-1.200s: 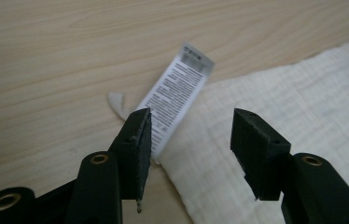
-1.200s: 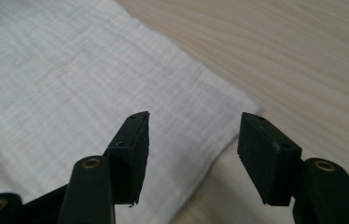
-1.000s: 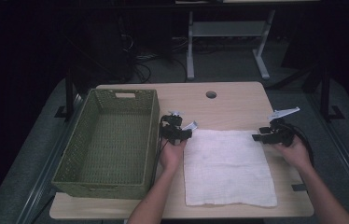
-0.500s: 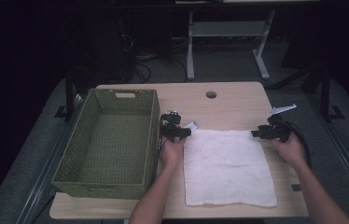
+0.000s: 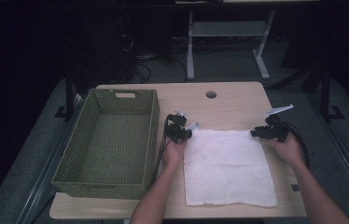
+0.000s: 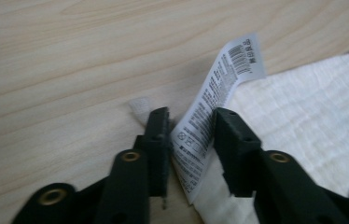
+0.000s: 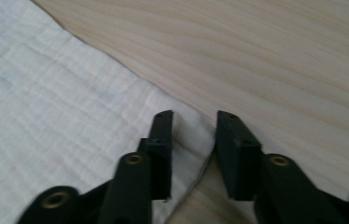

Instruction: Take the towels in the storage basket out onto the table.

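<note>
Cloth (image 5: 228,165) lies flat on the table (image 5: 233,100) beside the basket (image 5: 112,140), soft, light, floppy. Left gripper (image 6: 191,135) straddles its label (image 6: 219,102), jaws apart; right gripper (image 7: 193,140) gapes over the far corner. Corners look the best hold.

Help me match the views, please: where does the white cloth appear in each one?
High view: white cloth lies right of centre, between both grippers.
Left gripper view: right side, behind its label.
Right gripper view: left half, corner between the jaws.
Shared landmark: wooden table.
</note>
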